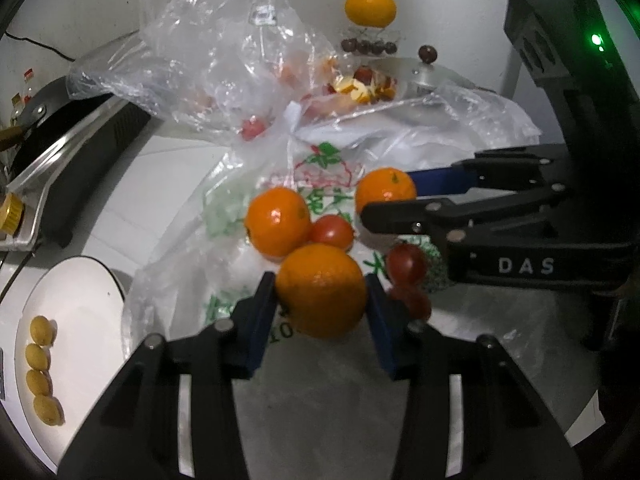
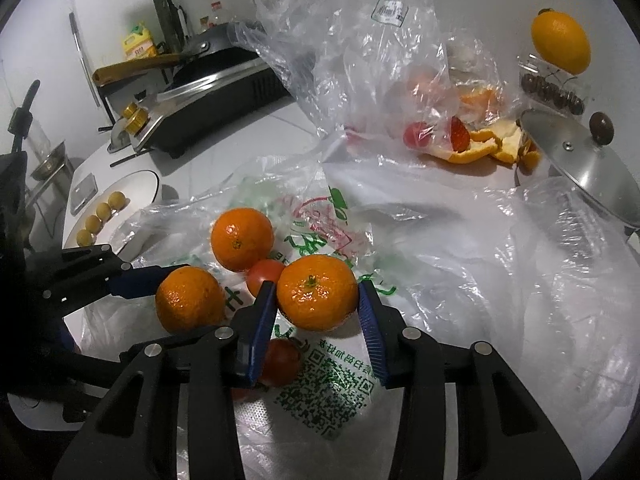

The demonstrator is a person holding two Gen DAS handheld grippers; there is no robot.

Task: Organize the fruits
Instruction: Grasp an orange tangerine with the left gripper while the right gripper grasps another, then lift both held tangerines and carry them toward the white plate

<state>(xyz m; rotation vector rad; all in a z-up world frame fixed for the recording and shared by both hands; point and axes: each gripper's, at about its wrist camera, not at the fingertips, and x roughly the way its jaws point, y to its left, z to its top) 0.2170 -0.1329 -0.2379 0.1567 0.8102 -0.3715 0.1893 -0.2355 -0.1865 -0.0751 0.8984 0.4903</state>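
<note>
Left wrist view: left gripper (image 1: 322, 308) is clamped on the near mandarin (image 1: 322, 290), right gripper (image 2: 318, 312) squeezes the other mandarin (image 2: 317, 292), both sitting on the printed plastic bag (image 2: 320, 380) with 1 loose mandarin (image 1: 277, 221) beside.

Dim, cool light with soft focus throughout, white glare spots on the oranges (image 2: 317, 292), fisheye bending and dark vignetting at every corner.

"DAS" in white on right tool (image 1: 384, 196) body; green print and QR code on plastic bag (image 2: 332, 392), unreadable.
</note>
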